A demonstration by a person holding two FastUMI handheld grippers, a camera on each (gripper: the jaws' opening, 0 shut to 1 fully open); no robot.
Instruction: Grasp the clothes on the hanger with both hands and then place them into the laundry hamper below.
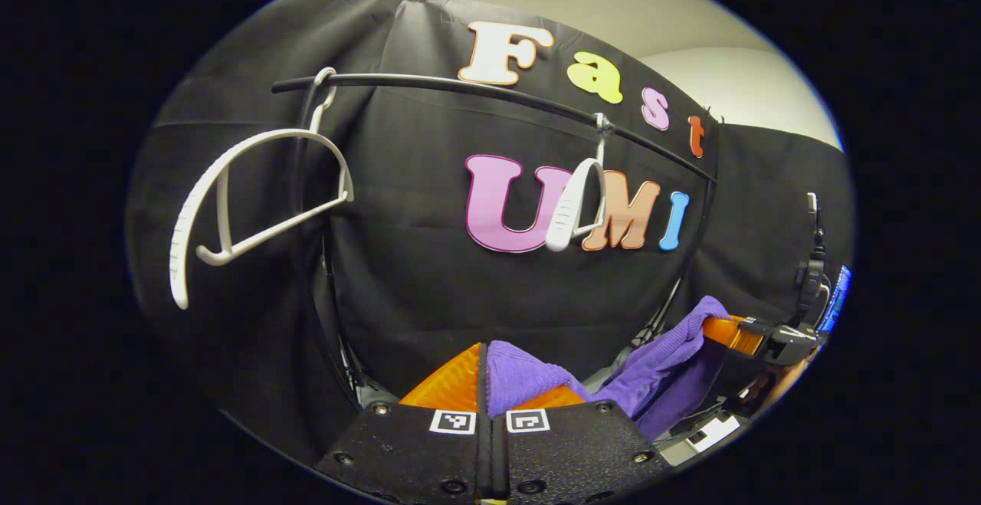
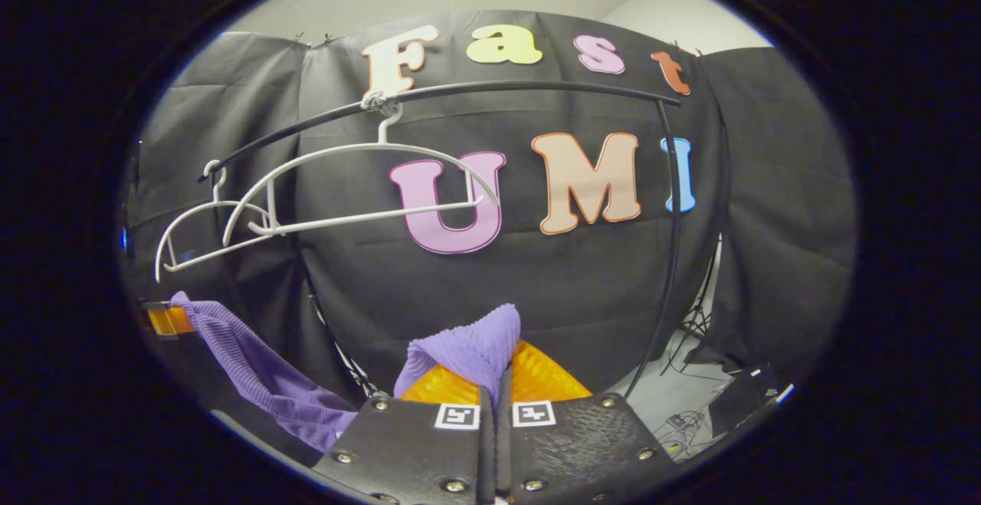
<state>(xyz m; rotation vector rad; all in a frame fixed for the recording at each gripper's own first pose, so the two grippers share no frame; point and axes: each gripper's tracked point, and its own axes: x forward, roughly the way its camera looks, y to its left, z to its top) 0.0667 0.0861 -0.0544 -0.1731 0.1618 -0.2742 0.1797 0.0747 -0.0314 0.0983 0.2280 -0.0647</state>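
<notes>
Left gripper view: the left gripper (image 1: 490, 382) was clamped on the purple garment (image 1: 521, 378) below the rail (image 1: 490, 93). The right gripper (image 2: 497, 371) was likewise closed on it, so the cloth sagged between them, clear of the bare hangers (image 2: 360, 183), presumably ready for lowering.

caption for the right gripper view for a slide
Right gripper pinching purple cloth below two bare white hangers on the rail.
</notes>
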